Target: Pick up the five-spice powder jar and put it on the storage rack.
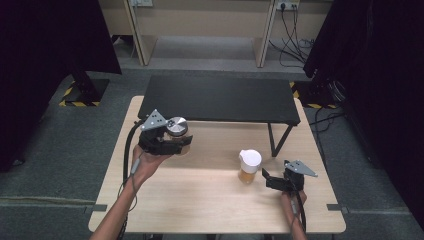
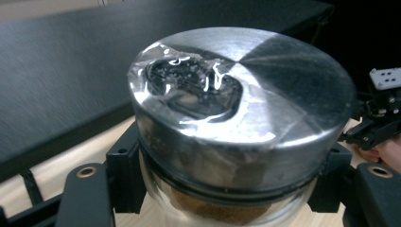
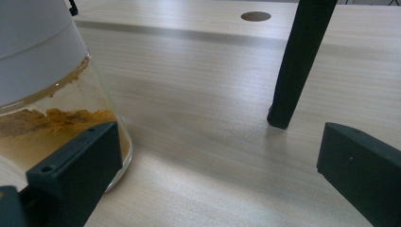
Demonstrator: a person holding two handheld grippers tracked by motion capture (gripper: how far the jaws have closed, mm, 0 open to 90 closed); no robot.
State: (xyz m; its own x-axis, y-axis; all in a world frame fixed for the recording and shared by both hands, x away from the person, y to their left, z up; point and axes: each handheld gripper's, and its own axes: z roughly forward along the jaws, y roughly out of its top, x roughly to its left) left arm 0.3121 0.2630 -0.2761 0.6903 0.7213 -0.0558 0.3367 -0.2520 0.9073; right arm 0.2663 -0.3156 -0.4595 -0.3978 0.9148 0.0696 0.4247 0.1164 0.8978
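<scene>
2 jaws of the left gripper [image 1: 181,144] clamp the steel-lidded jar [image 2: 241,127] above the table [image 1: 200,200].

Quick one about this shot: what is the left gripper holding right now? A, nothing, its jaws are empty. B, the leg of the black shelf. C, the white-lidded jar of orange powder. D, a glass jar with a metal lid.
D: the left gripper has its jaws closed on the sides of the metal-lidded glass jar, raised above the table.
</scene>
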